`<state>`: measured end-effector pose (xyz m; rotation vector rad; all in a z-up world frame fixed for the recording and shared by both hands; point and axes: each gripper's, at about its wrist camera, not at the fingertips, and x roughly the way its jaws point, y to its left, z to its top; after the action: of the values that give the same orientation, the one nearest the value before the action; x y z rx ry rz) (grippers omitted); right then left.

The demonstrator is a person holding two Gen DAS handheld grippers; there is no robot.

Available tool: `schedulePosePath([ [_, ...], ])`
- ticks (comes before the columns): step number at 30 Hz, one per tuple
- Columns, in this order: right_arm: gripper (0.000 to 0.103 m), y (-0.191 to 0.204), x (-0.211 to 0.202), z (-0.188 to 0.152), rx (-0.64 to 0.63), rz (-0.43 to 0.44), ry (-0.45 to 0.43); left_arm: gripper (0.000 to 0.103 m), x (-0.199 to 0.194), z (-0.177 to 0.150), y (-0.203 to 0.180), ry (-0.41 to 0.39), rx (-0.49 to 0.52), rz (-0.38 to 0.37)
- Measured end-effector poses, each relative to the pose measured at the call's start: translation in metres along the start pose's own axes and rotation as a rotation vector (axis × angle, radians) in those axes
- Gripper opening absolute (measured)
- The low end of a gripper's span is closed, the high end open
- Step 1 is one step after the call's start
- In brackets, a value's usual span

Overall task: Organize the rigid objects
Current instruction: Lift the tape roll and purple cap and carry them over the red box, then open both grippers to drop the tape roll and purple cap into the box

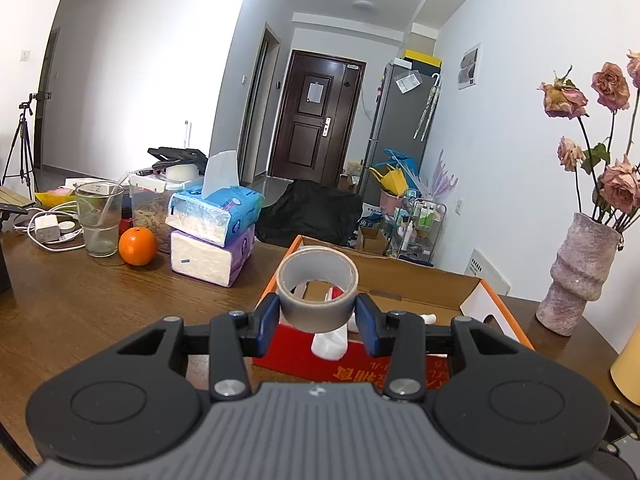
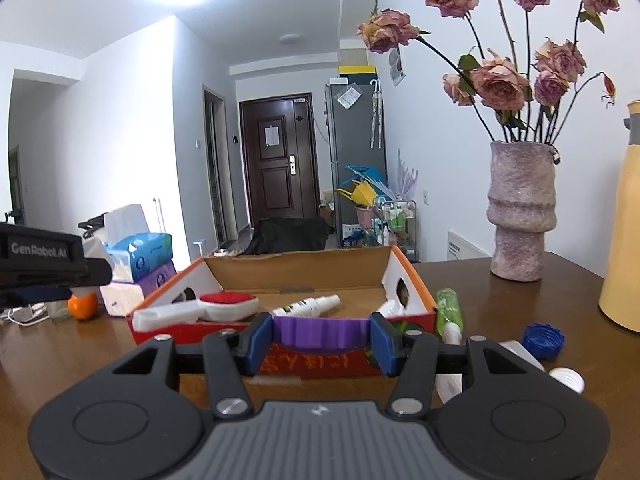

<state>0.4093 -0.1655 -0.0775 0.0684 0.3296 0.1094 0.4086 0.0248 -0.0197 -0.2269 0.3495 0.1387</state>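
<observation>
Left gripper point(image 1: 318, 320) pinching a grey tape roll point(image 1: 317, 294), held above the near wall of the cardboard box point(image 1: 420, 280). Right gripper point(image 2: 322, 342) clamped on a ribbed purple piece point(image 2: 320, 334), just before the box's red front. Inside the box: a white spray bottle point(image 2: 306, 306), a red-topped white brush point(image 2: 208, 308). Right of the box, on the table point(image 2: 500, 300): a green bottle point(image 2: 448, 308), a blue cap point(image 2: 544, 340).
</observation>
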Motion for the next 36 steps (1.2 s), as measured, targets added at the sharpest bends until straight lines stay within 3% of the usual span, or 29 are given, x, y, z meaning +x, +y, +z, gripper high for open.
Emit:
schedulePosePath([
  [36,0.052,-0.015,0.097,0.029,0.024,0.027,-0.003,0.042,0.099,0.024,-0.029,0.035,-0.002,0.010],
])
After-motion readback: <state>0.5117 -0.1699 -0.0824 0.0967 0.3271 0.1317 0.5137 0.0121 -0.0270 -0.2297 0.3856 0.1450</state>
